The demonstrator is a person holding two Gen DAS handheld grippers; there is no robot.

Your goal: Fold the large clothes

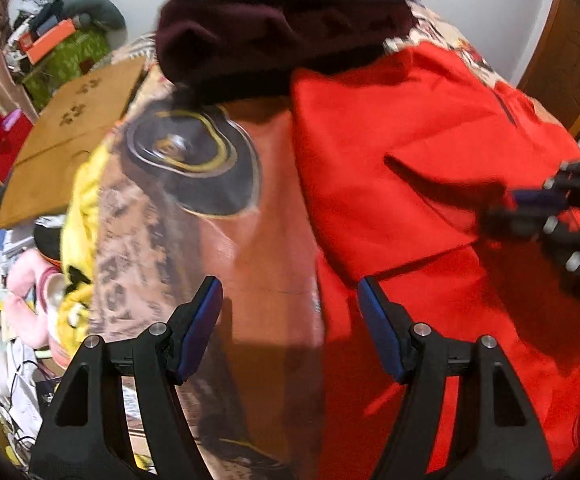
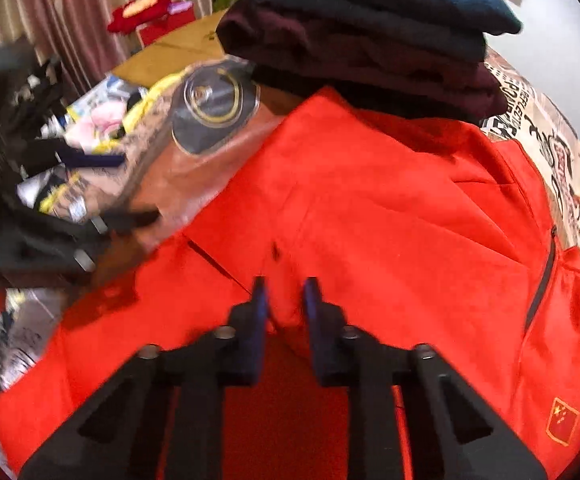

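We see the bright red fabric garment (image 2: 390, 216) spread across frame centre. The right gripper (image 2: 284, 300) fingers pinch a fold of it; the left gripper (image 1: 290, 320) fingers stand wide apart, empty, lower centre.

Printed bedspread (image 1: 218, 248) covered the surface. Red garment (image 2: 370, 220) lay spread on it, center-right; folded stack of dark clothes (image 2: 370, 40) sat at top.

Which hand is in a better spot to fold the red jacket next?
Probably the right. The right gripper is shut on a fold of the red jacket, so it can pull it over. The left gripper is open, holding nothing, above the jacket's edge.
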